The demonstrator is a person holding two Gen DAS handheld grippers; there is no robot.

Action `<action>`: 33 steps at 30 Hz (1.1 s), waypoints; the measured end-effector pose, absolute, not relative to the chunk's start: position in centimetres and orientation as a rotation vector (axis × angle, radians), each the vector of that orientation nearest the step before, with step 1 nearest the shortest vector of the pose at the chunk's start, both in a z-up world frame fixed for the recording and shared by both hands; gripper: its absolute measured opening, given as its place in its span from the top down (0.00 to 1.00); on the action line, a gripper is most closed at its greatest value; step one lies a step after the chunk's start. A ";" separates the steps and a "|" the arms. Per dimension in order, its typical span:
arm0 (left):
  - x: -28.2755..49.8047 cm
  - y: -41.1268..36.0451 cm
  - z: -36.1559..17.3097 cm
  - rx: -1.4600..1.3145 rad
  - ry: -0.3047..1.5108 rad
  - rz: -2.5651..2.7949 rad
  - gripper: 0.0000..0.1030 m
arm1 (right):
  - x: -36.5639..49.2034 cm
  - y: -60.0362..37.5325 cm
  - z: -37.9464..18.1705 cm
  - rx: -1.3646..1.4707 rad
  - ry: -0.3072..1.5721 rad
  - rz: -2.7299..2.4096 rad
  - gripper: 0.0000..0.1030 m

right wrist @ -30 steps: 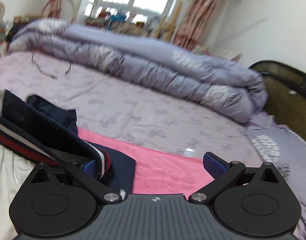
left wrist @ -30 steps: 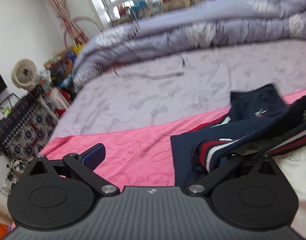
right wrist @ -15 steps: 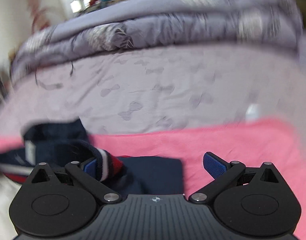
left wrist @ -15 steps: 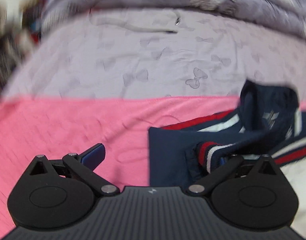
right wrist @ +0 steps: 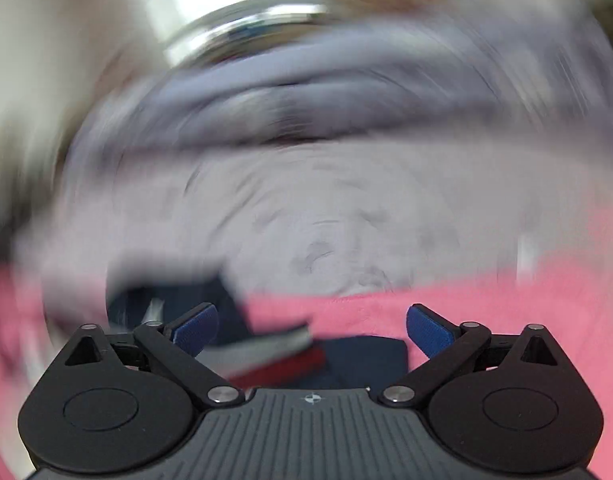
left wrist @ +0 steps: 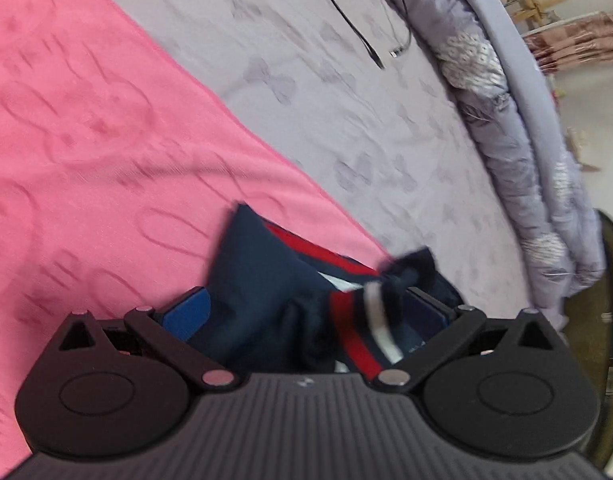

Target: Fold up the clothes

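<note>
We judge the fold barely begun: our left gripper (left wrist: 306, 312) has its fingers spread wide around a bunched navy striped garment (left wrist: 266, 280) near the pink sheet's (left wrist: 86, 140) far edge, while our right gripper (right wrist: 310, 328) gapes empty above it.

Between my left fingers (left wrist: 186, 314) I see soft navy knit cloth, the garment (left wrist: 266, 288), with a ribbed red-and-white band. The pads look like matt blue rubber, their arms matt black plastic with shiny metal pins. Ahead, the pink sheet (left wrist: 86, 128) is smooth, faintly embossed cloth.
</note>
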State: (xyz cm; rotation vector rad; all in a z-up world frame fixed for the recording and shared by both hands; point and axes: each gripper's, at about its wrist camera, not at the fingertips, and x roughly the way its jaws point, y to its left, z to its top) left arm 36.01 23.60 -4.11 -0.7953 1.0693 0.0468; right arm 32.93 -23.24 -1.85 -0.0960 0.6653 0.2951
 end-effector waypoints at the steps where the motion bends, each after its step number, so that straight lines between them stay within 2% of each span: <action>1: 35.4 23.0 -3.3 -0.706 1.037 0.070 0.00 | 30.2 -20.9 -2.6 -0.237 0.631 0.359 0.12; 2: 34.3 22.0 -2.2 -0.576 0.986 0.097 0.01 | 28.2 -19.2 -3.3 -0.284 0.633 0.428 0.20; 3: 33.1 20.7 -1.1 -0.434 0.924 0.123 0.01 | 26.3 -17.6 -4.1 -0.328 0.637 0.496 0.23; 8: 24.9 13.7 2.0 0.090 0.655 0.096 0.00 | 29.1 -13.4 -8.9 -0.267 0.784 0.478 0.25; 10: 22.0 10.9 1.5 0.171 0.615 0.030 0.00 | 32.8 -13.2 -9.2 -0.144 0.796 0.410 0.25; 14: 20.2 6.0 -2.3 0.343 0.659 -0.021 0.00 | 38.4 -12.4 -9.6 -0.036 0.808 0.335 0.24; 17: 21.1 4.7 -4.2 0.411 0.650 0.030 0.00 | 38.8 -13.4 -8.4 0.076 0.808 0.274 0.22; 18: 21.7 5.0 -4.4 0.414 0.637 0.059 0.00 | 38.2 -14.1 -8.0 0.101 0.785 0.307 0.19; 20: 23.1 5.8 -4.5 0.404 0.623 0.113 0.00 | 36.6 -15.5 -7.0 0.123 0.743 0.369 0.07; 25: 25.8 8.6 -7.0 0.483 0.660 0.310 0.00 | 29.1 -19.0 -5.4 -0.054 0.633 0.310 0.07; 28: 25.0 9.7 -7.9 0.515 0.644 0.329 0.00 | 25.0 -20.3 -7.3 -0.264 0.592 0.252 0.05; 30: 24.3 10.1 -8.2 0.538 0.634 0.342 0.00 | 25.3 -22.1 -9.3 -0.331 0.609 0.191 0.04; 33: 23.8 10.5 -8.1 0.557 0.643 0.403 0.00 | 27.6 -27.0 -9.6 -0.052 0.649 0.061 0.03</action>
